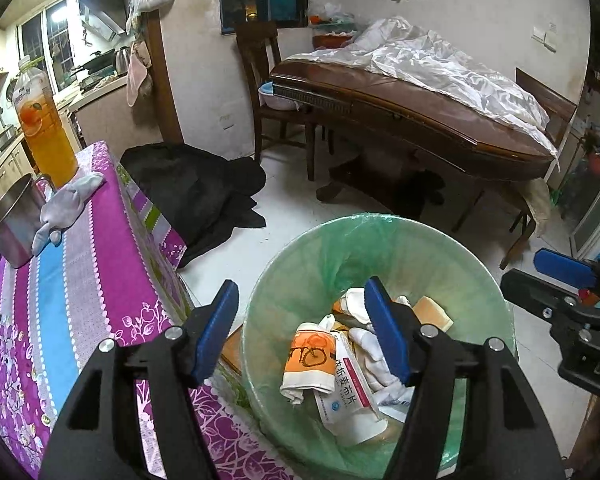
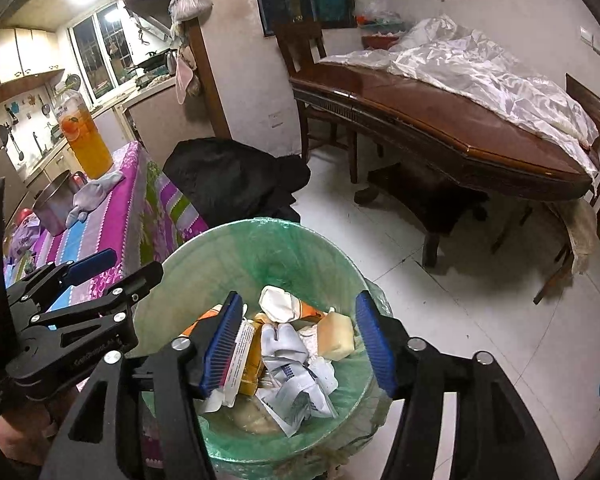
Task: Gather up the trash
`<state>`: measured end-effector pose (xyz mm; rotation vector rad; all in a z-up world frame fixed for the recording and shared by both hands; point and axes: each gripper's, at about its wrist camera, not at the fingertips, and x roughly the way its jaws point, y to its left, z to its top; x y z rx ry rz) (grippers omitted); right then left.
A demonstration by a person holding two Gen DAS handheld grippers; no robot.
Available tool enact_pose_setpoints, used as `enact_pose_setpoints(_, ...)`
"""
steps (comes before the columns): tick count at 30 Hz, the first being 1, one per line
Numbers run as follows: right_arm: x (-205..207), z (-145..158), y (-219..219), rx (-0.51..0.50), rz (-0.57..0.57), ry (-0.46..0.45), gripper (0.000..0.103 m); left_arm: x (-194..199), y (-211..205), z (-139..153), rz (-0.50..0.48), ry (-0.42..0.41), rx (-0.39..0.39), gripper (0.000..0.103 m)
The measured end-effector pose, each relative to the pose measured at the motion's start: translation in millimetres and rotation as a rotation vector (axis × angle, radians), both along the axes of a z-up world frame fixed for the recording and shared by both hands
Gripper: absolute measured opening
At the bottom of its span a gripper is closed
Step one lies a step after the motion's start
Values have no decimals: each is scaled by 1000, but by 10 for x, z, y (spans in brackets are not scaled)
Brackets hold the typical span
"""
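left wrist view: the left hand-held gripper [image 1: 304,328] hangs over the bin [image 1: 380,240] in the lower middle of the frame, jaws standing well apart with nothing between the pads. the bin is lined with a green bag [image 1: 440,264] and sits on the floor just beside the tabletop [image 1: 60,264] with the striped purple cloth at lower left. the trash [image 1: 340,360], wrappers, a printed packet and crumpled paper, lies at the bottom of the bin. in the right wrist view the right hand-held gripper [image 2: 296,344] is likewise above the bin, jaws parted and empty; a packet [image 2: 240,356] appears just beside its left pad, though contact cannot be confirmed.

judgement: the drop looks complete for both hand-held grippers. before withdrawing, confirm each pad is free of wrappers and bag film. lift straight up so the fingers do not snag the liner's rim. a cloth [image 1: 66,208], a metal cup [image 1: 12,226] and a juice bottle [image 1: 46,128] stand at the upper left of the tabletop; check there for remaining trash.
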<state>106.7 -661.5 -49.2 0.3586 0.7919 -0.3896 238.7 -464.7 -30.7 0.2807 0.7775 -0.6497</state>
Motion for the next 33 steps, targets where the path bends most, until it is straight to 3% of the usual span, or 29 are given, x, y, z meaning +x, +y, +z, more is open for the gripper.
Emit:
enact_pose_setpoints(15,-545,232,387,-132,-33,-167,76,-180,229,75,-3,-42,-14,78)
enact_pose_setpoints(22,-873,315,560,-174,-60,-248,79,-355,435,143,-8,-66,-47,88)
enact_pose_setpoints(25,-1039,336,695,-208,-65,-292,81,-450,560,229,-9,-92,-69,97)
enact_pose_setpoints(33,-1619,433,1179,-336,-97,-435,94,-796,979,440,5,-187,-141,97)
